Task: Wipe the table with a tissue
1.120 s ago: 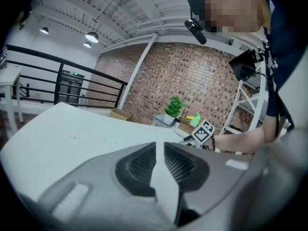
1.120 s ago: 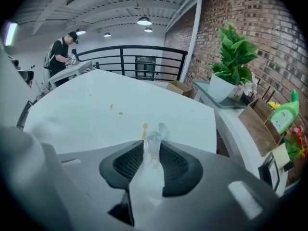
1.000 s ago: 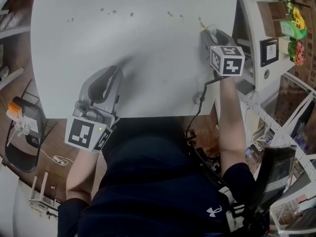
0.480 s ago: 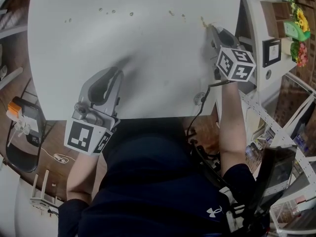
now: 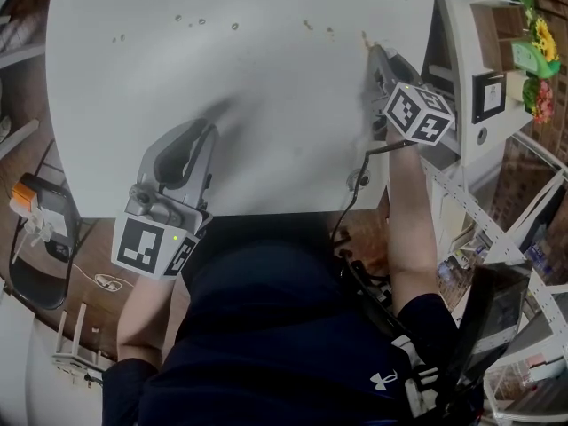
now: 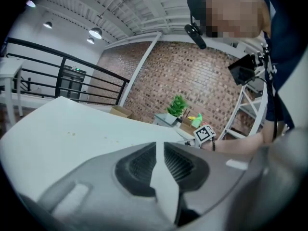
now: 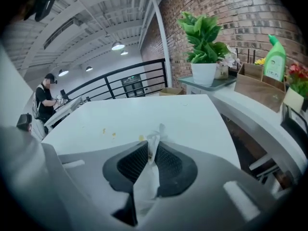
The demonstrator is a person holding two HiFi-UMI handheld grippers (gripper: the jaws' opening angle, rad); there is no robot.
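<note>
In the head view a white table (image 5: 266, 122) fills the middle, with several small yellowish crumbs (image 5: 307, 25) strewn along its far part. My right gripper (image 5: 374, 53) lies low over the table's far right edge, close to the crumbs. It is shut on a crumpled white tissue (image 7: 155, 137), which pokes out past the tips of the right gripper (image 7: 152, 150). Crumbs (image 7: 114, 134) lie just ahead of it. My left gripper (image 5: 208, 134) rests near the front left of the table, jaws together with nothing held; in its own view the left gripper (image 6: 159, 147) points across the table.
A white shelf (image 5: 461, 25) stands right of the table with a potted plant (image 7: 204, 57), a green bottle (image 7: 275, 57), a cardboard box (image 7: 260, 88) and flowers (image 5: 537, 91). A cable (image 5: 355, 185) hangs at the table's near right edge. A chair (image 5: 44, 229) is at the left.
The right gripper has shifted slightly further along the table's right edge and its marker cube has turned. The left gripper has stayed in place.
</note>
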